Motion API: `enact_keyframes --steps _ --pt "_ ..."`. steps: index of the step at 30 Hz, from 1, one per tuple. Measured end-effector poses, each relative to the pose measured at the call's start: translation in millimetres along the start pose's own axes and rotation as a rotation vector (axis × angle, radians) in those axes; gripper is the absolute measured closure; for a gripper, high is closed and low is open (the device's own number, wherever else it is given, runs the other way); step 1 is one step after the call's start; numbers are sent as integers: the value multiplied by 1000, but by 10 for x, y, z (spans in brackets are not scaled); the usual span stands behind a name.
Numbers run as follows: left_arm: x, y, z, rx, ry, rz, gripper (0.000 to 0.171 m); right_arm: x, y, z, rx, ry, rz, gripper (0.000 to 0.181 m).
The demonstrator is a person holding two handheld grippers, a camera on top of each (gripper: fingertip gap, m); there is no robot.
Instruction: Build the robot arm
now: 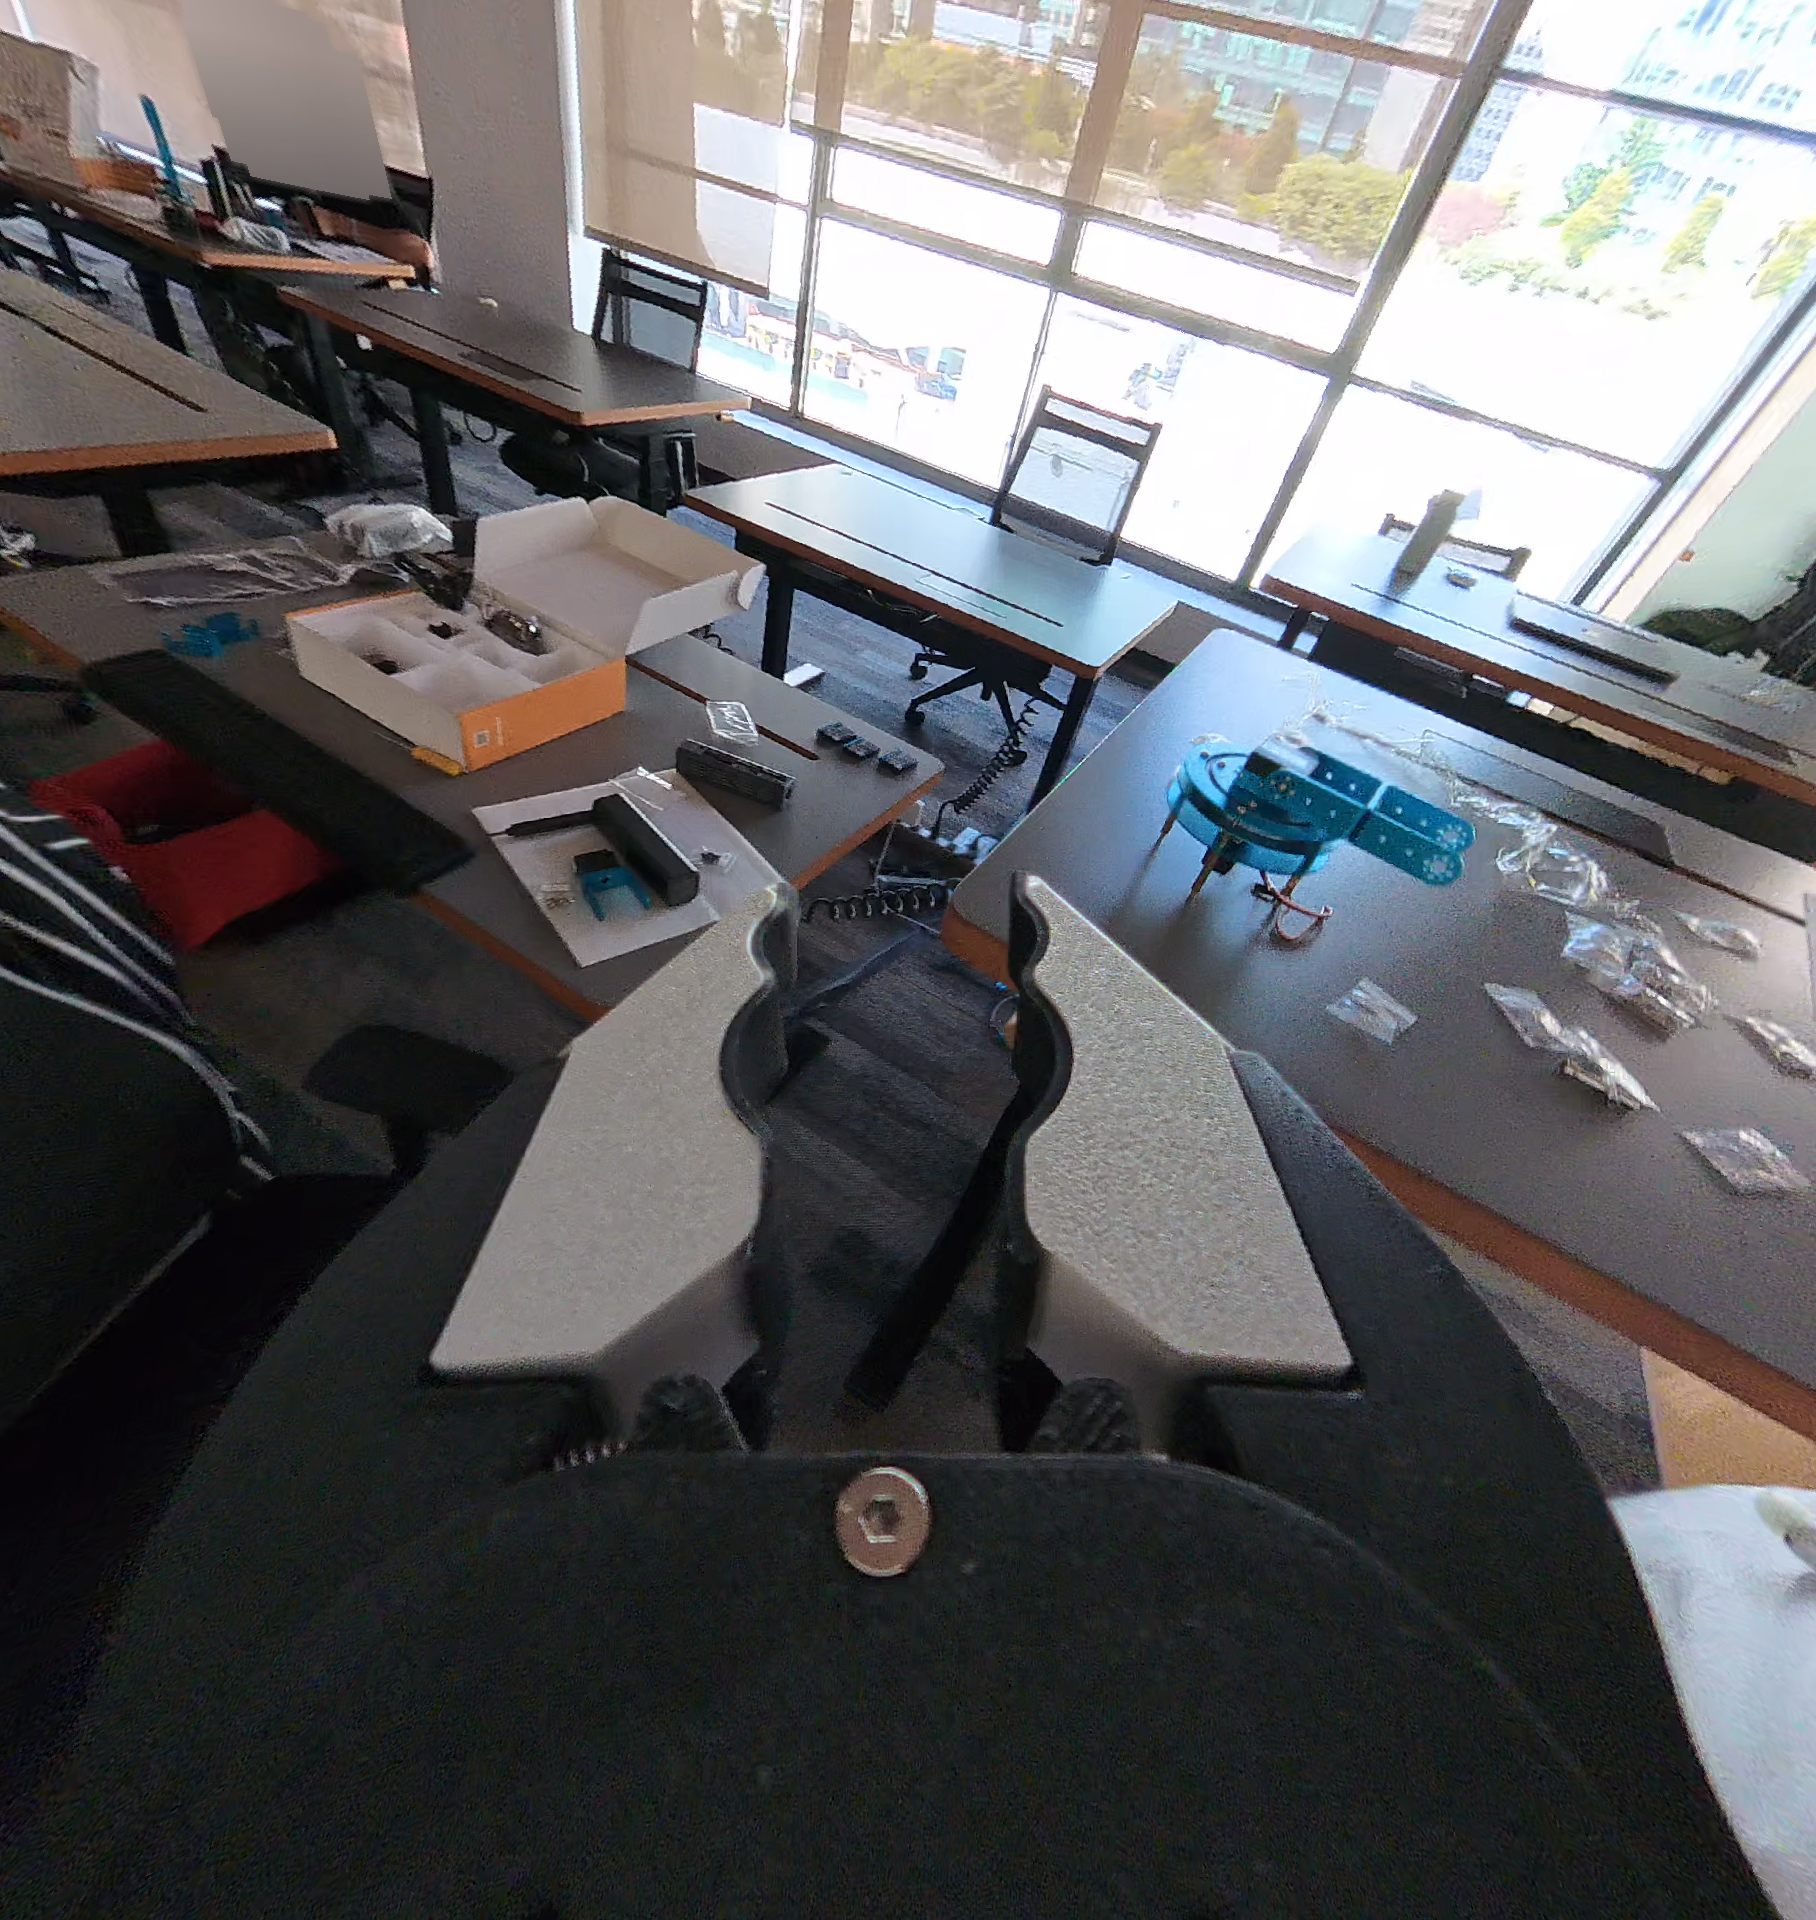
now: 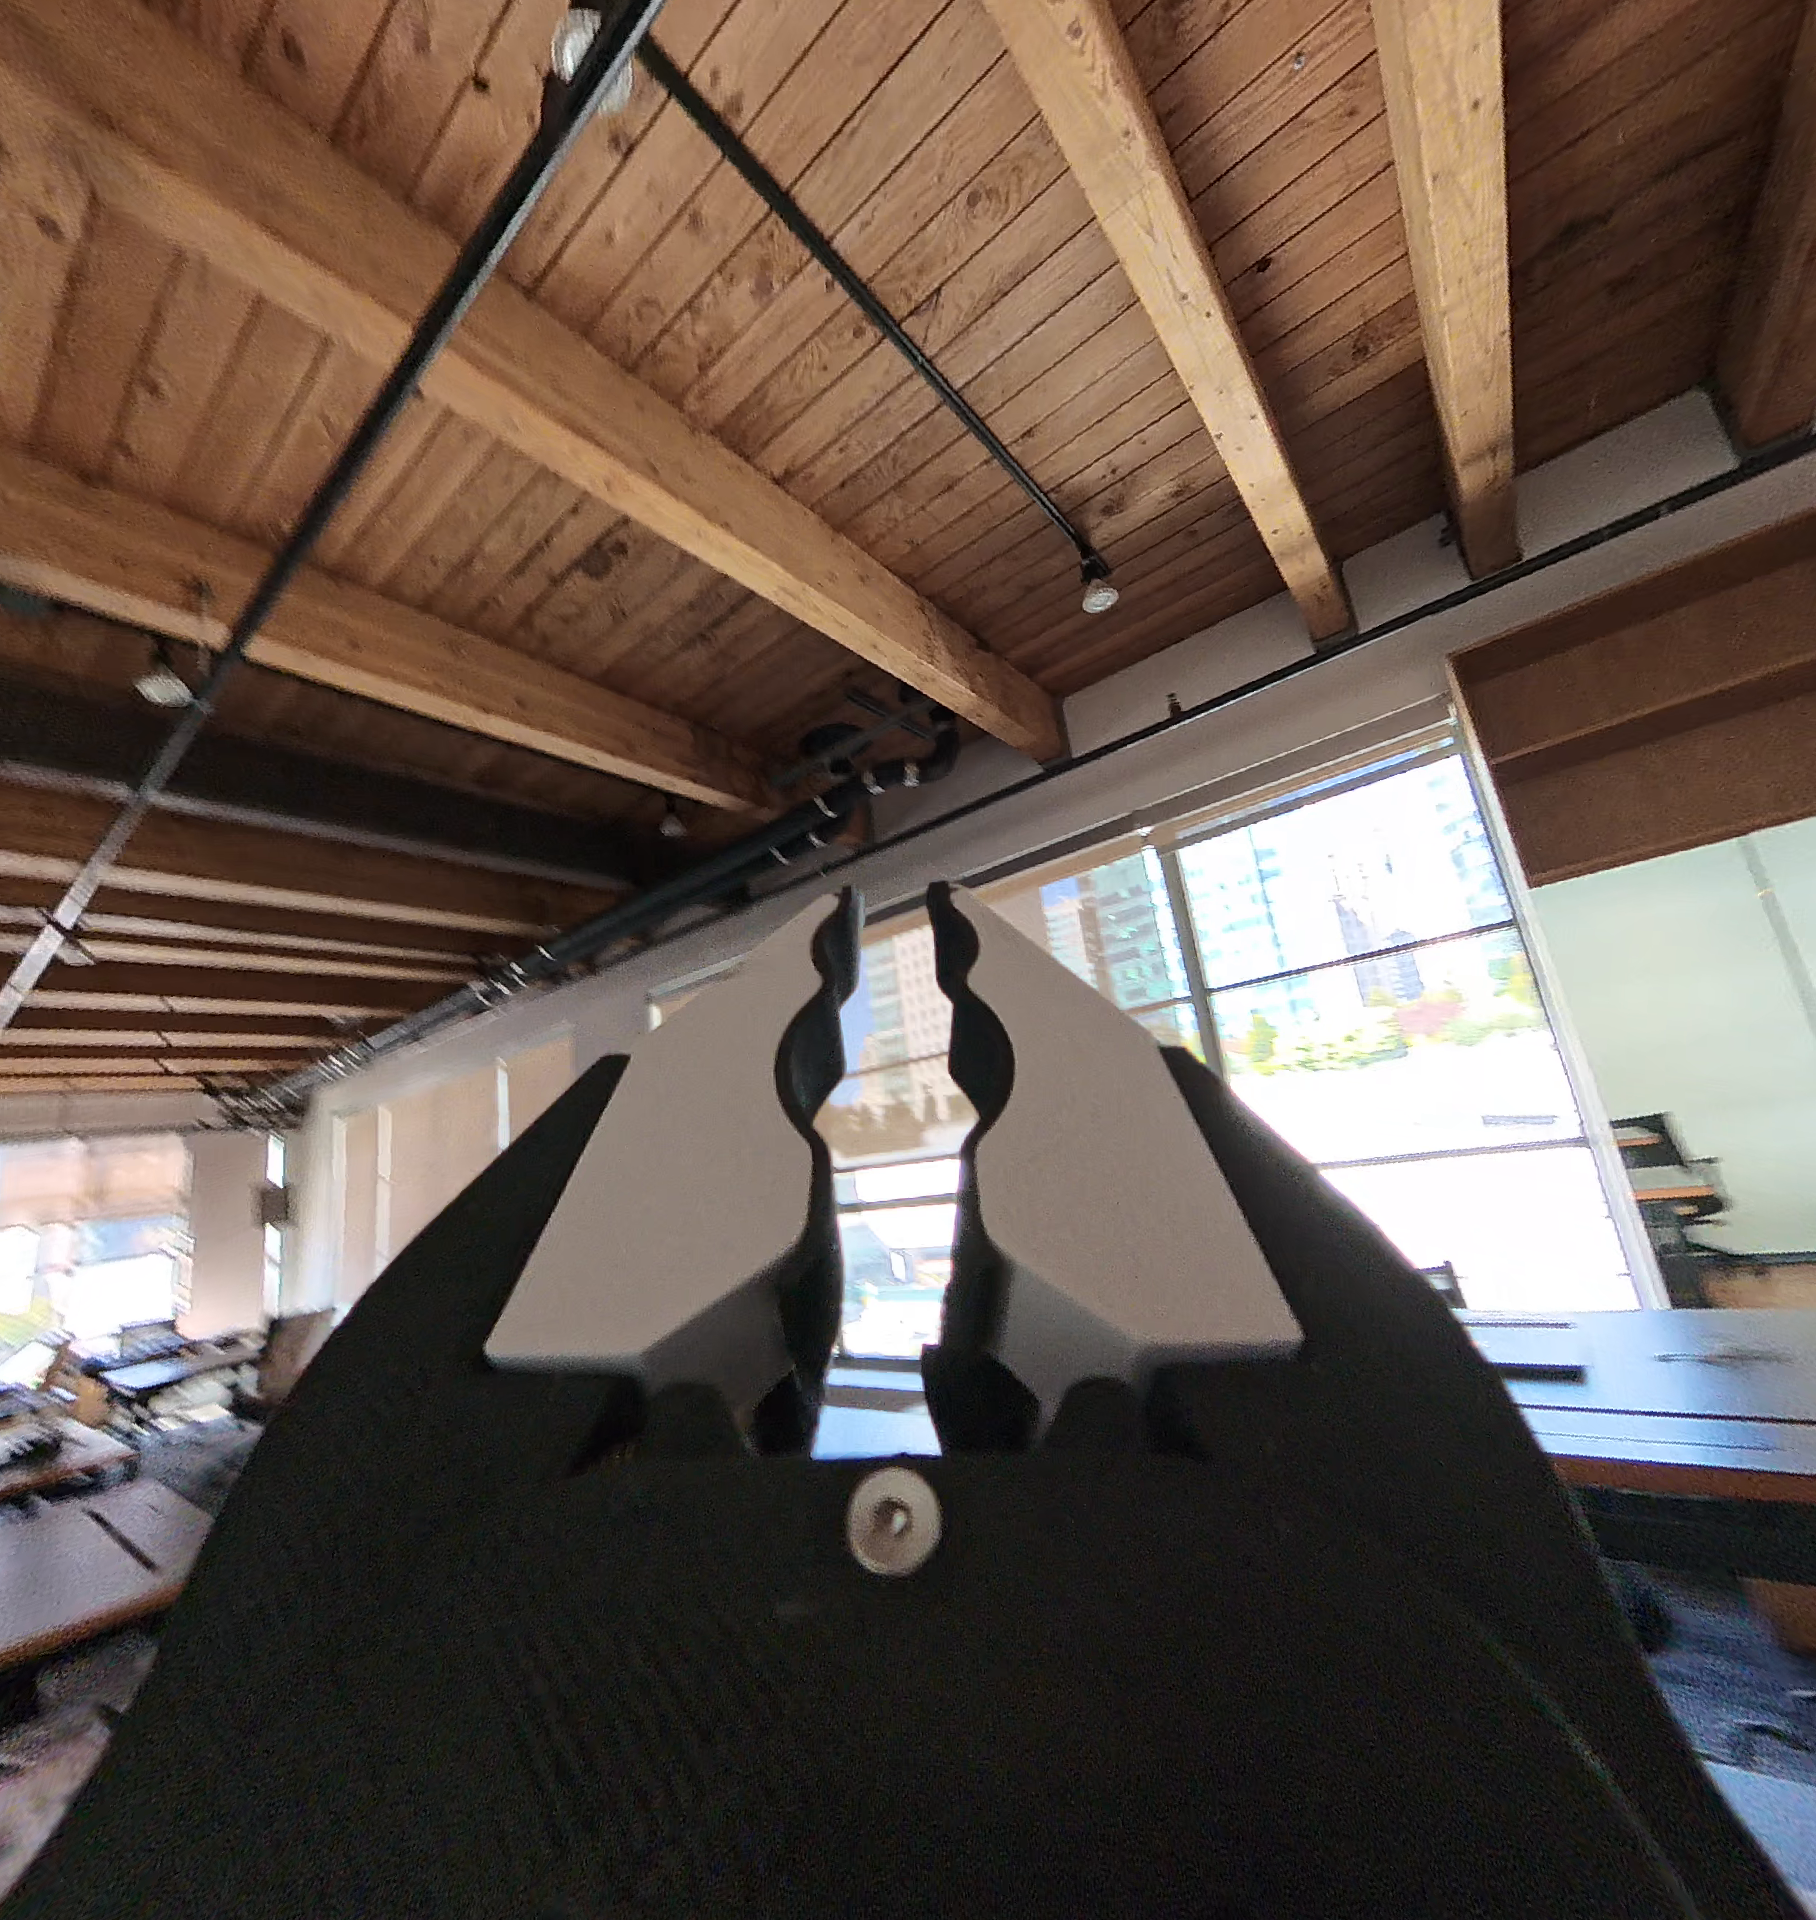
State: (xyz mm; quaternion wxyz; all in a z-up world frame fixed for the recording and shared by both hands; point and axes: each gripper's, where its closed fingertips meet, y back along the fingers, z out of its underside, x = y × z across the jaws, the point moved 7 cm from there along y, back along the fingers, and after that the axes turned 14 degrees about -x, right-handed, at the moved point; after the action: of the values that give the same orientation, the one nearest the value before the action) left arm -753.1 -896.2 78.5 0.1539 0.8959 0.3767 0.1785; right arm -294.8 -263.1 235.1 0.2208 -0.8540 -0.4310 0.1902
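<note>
My left gripper [image 1: 899, 904] is open and empty, held in the air over the gap between two dark desks. To its right, on the nearer desk [image 1: 1403, 1060], stands a blue robot-kit assembly [image 1: 1309, 810] with several small clear bags of parts [image 1: 1610, 1008] around it. To its left, another desk [image 1: 530, 790] carries a white sheet with a black bar and a blue bracket [image 1: 613, 878], and an open white and orange box [image 1: 468, 665]. My right gripper [image 2: 893, 899] is tilted up toward the wooden ceiling [image 2: 883, 312], jaws a narrow gap apart, holding nothing.
A black chair back [image 1: 280, 769] and a red cushion [image 1: 187, 842] sit at the left. A striped sleeve [image 1: 73, 935] shows at the left edge. Coiled cables [image 1: 883, 883] lie on the carpet between the desks. Large windows [image 1: 1195, 312] and more desks [image 2: 1662, 1392] lie beyond. The gap from one gripper's tips to the other's is roughly 80 centimetres.
</note>
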Motion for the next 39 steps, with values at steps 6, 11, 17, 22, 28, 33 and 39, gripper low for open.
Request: enact_keyframes --steps 6,11,17,22,28,33,39 --pt "-94 -1030 -414 -16 33 152 132 -77 265 -240 17 205 173 171" --pt "-255 -1794 -664 -55 25 221 132 -154 544 -271 23 229 313 172" --pt "-561 -2736 -896 -82 24 298 133 -693 370 -326 -7 313 378 172" --pt "-975 -3692 -1176 -130 -46 337 133 -1475 295 -164 -31 422 475 172" --pt "-2202 -5319 -732 -363 -57 46 121 -2225 355 29 -26 481 628 175" --pt "-2919 -6277 393 -581 236 -59 108 -2600 141 100 -81 483 662 175" --pt "-3080 -7059 1078 -701 251 -180 84 -3129 -249 95 -132 658 696 175"
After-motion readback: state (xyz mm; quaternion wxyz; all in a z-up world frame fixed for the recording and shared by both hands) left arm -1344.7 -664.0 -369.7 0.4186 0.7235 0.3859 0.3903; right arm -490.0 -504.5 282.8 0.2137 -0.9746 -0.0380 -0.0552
